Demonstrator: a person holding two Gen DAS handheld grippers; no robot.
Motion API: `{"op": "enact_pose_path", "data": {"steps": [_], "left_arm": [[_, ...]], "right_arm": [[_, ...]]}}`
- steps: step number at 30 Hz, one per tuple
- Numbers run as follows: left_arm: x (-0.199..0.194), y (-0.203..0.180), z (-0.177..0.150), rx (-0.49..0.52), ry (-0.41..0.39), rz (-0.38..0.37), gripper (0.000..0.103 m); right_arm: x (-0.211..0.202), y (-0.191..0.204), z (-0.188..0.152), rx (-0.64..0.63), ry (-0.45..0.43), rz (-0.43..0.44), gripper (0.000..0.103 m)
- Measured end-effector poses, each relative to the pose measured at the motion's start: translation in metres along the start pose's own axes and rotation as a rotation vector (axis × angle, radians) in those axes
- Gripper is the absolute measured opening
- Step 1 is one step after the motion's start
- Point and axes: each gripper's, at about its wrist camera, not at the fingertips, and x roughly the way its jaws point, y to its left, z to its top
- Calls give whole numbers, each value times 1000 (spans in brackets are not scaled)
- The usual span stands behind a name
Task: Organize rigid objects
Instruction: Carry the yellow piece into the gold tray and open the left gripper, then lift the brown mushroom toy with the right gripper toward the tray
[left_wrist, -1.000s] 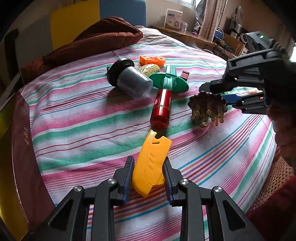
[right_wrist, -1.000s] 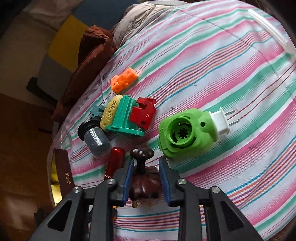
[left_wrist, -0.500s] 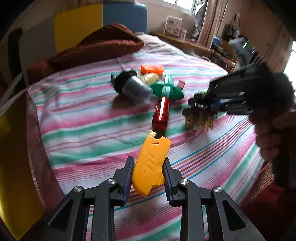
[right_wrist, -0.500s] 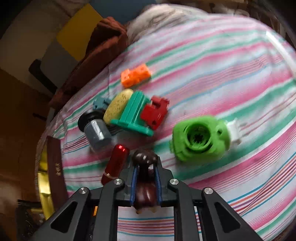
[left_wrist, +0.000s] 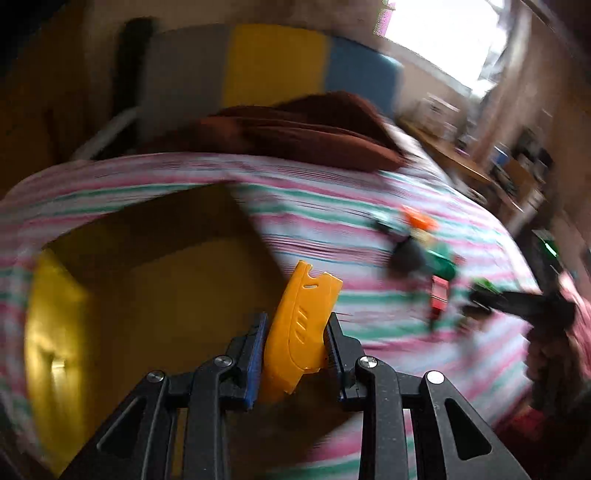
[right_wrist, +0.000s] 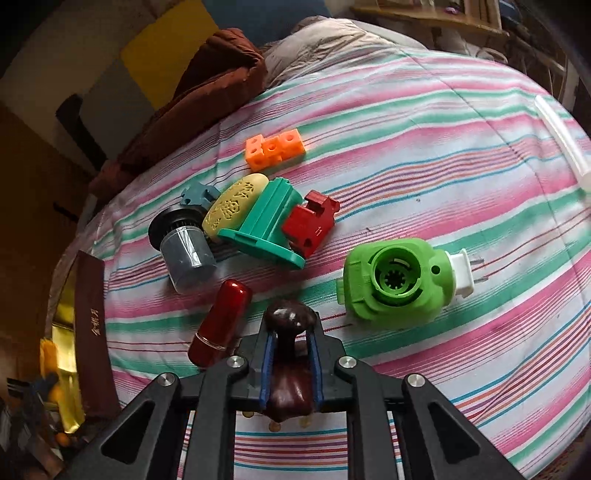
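The flat yellow plastic cutter case (left_wrist: 301, 325) is pinched by the left gripper (left_wrist: 293, 347) & is held up over the gold-lined open box (left_wrist: 147, 295), prob. so it can be dropped in. The pic is blurry. The dark brown wooden massager w/ a round knob (right_wrist: 290, 332) is squeezed at its thin neck by the right gripper (right_wrist: 291, 360); the jaws are pressed tight so it can't slip. It is held just above the striped bedsheet (right_wrist: 443, 184), near the shiny red tube (right_wrist: 221, 325) & the green plastic plug-in gadget (right_wrist: 395, 284).
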Motion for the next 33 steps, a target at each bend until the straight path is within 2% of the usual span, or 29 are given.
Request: {"op": "enact_pose_path", "data": {"steps": [6, 11, 19, 23, 24, 26, 30, 33], "left_arm": [[11, 112, 14, -178, 14, 206, 30], [30, 162, 25, -254, 28, 272, 30], [65, 179, 50, -232, 46, 377, 31], [72, 185, 49, -235, 63, 386, 33], [71, 186, 49, -236, 66, 395, 40], [68, 188, 47, -237, 57, 402, 44], [52, 179, 42, -203, 33, 422, 44], [31, 173, 36, -204, -4, 406, 44]], "right_arm": [[-2, 7, 0, -48, -15, -35, 15], [-2, 8, 0, -58, -22, -46, 15], [-2, 8, 0, -61, -25, -50, 15], [-2, 8, 1, -59, -24, -50, 15], [-2, 8, 1, -59, -23, -51, 15], [-2, 8, 1, -60, -23, -52, 15], [-1, 7, 1, -53, -21, -53, 15], [-1, 5, 2, -40, -22, -54, 15]]}}
